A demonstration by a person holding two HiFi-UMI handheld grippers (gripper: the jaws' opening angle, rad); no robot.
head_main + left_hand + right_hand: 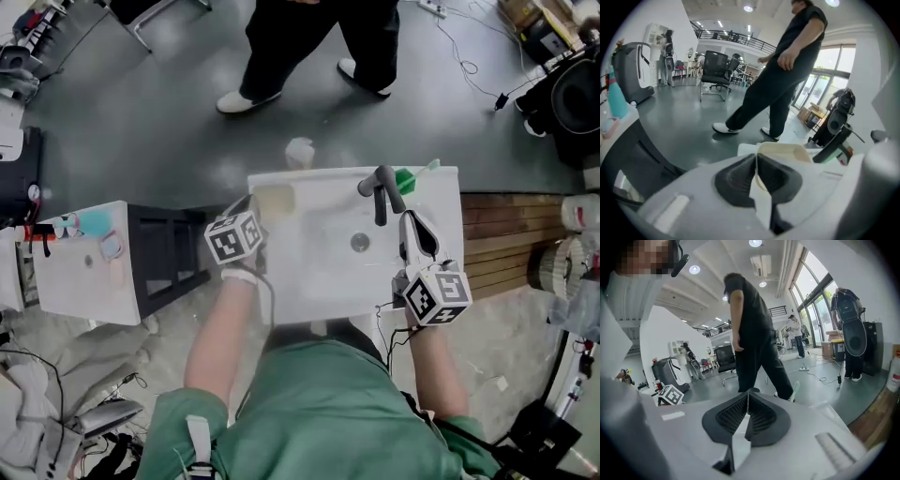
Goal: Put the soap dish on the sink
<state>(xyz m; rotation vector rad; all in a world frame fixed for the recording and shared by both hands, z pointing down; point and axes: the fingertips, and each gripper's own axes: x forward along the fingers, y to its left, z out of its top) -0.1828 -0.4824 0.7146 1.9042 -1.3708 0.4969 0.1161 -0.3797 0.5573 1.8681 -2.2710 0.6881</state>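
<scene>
The cream soap dish (275,199) is at the back left corner of the white sink (319,281); I cannot tell whether it rests on the rim or hangs just above it. My left gripper (261,214) is shut on the dish's near rim. In the left gripper view the dish (785,151) sits just beyond the pads of the left gripper (756,158), its edge pinched between them. My right gripper (412,223) hovers over the sink's right side, shut with nothing in it. In its own view the right gripper (747,394) has its pads pressed together.
A grey faucet (382,190) stands at the sink's back edge with a green item (405,178) behind it. A person in black (309,37) stands just beyond the sink. A white cabinet (80,267) and black shelf (169,253) are at left, wooden slats (497,239) at right.
</scene>
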